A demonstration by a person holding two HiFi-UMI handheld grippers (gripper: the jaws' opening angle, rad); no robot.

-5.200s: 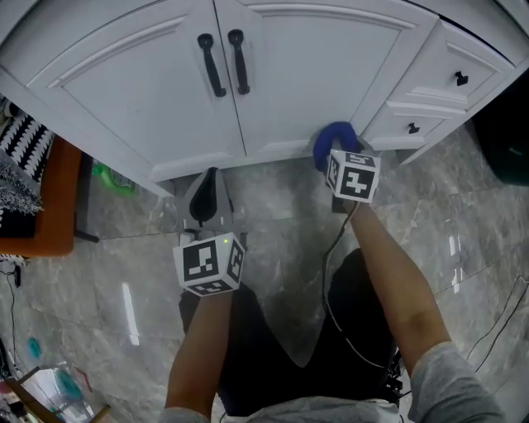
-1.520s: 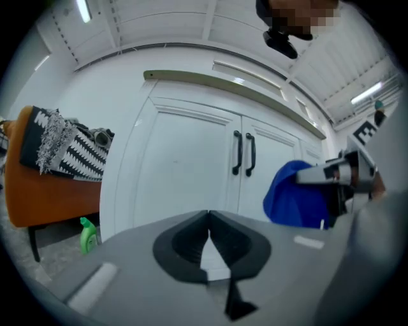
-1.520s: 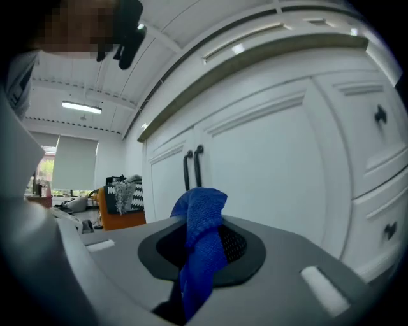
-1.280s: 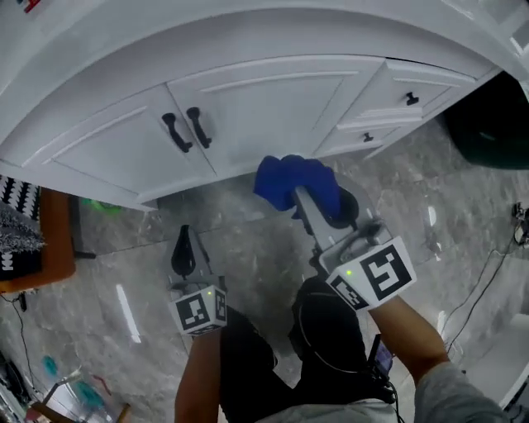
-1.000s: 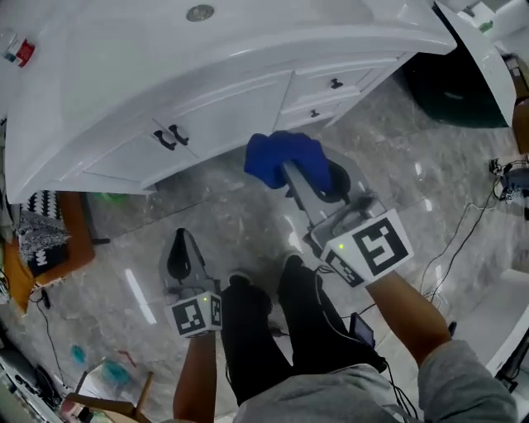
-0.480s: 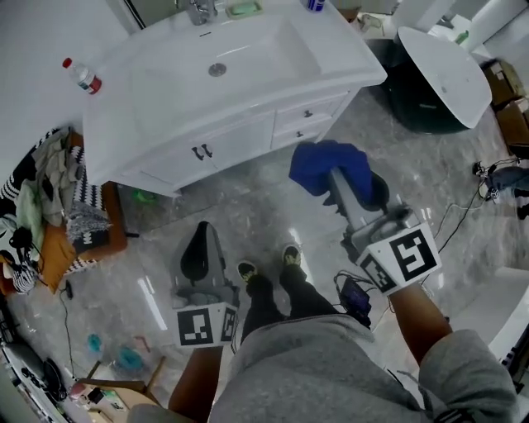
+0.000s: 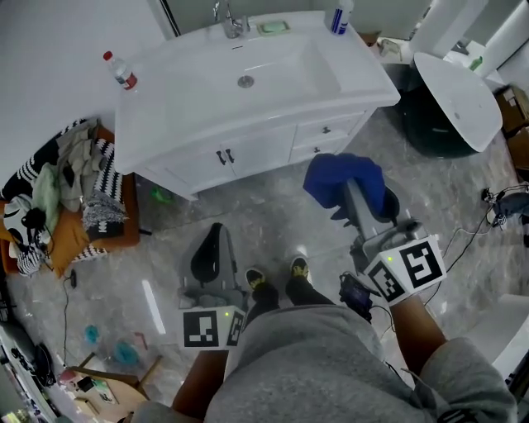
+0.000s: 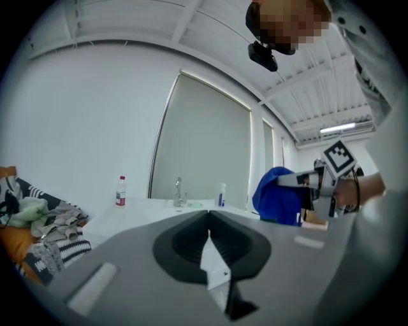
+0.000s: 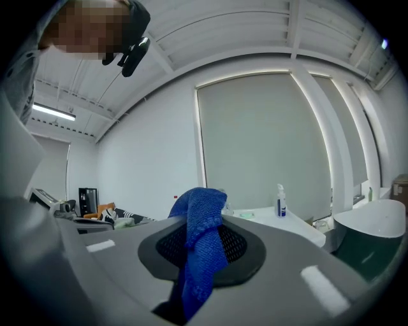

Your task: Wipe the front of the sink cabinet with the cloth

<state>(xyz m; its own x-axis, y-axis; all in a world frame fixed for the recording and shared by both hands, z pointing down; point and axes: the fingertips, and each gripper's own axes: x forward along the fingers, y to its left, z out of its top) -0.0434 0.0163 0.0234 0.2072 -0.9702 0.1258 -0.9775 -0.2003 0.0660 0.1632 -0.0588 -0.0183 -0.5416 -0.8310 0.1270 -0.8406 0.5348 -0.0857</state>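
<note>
The cloth [image 7: 343, 182] was held well clear of the cabinet, bunched into a deep blue lump at the tip of the right gripper [image 7: 360, 213], out over the floor in front of the drawers. In the right gripper view the cloth [image 9: 201, 223] was seen pinched between the closed jaws, one fold standing up over them and the rest trailing down. A knitted, waffle-like weave was shown, soft and thick, with no stiffness to it. Gripped that way, a fat pad was left free at the front, which was judged handy for pressing flat against a panel.

The left gripper [image 7: 210, 241] was carried low and off to the side. Its jaws were brought together on nothing, as was confirmed in its own view, so it was judged to be kept merely out of the way.

The sink cabinet [image 7: 256, 153] was seen from high above, well apart from both grippers. A smooth white painted front was presented, with framed door panels, a pair of small dark handles [image 7: 224, 156] and drawers set to the right. No wiping contact was being made. Whether a pause or a finish was meant could not be told.

Beneath it all, glossy grey marbled floor tiles [image 7: 273, 216] were laid. On the white counter a red-capped bottle [image 7: 121, 71] and a metal faucet [image 7: 230, 16] were stood.
</note>
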